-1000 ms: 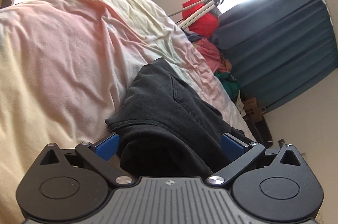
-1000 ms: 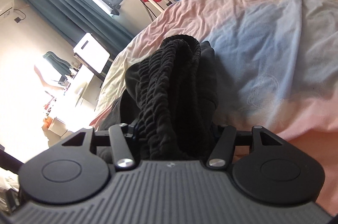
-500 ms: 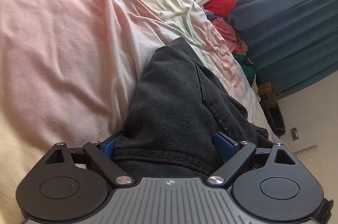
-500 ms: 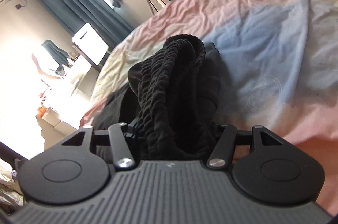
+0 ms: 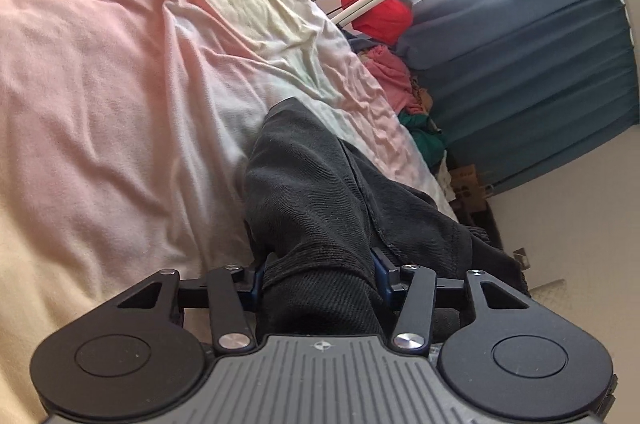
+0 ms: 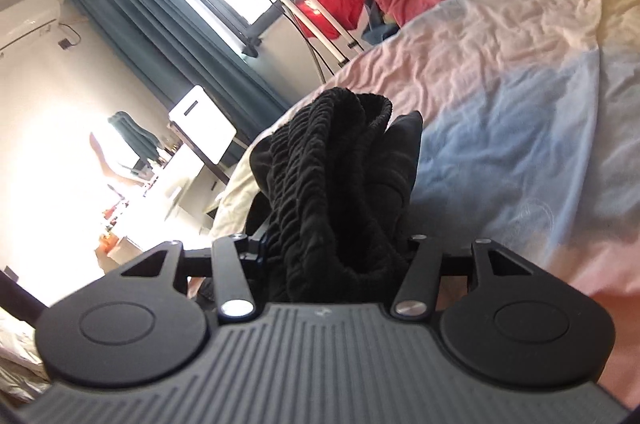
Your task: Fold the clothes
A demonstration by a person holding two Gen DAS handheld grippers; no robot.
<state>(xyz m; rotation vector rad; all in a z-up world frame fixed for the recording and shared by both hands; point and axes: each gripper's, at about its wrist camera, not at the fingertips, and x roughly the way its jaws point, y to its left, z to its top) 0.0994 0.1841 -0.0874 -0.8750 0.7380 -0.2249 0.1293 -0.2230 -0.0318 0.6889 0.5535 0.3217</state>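
A black garment with a stitched seam and a ribbed hem hangs over the pastel bed sheet. My left gripper is shut on its ribbed hem; the cloth fills the gap between the blue pads and hides the fingertips. In the right wrist view my right gripper is shut on the bunched elastic waistband of the same black garment, which stands up in thick folds above the bed sheet. Its fingertips are hidden by the cloth.
A heap of red, pink and green clothes lies beyond the bed's far edge by teal curtains. A drying rack stands near the bright window. A white desk with clutter is left of the bed. Cardboard boxes sit on the floor.
The left gripper's jaws have narrowed onto the hem, and the garment has shifted and stretched out ahead. The right gripper has lifted and tilted, with the waistband still clamped.
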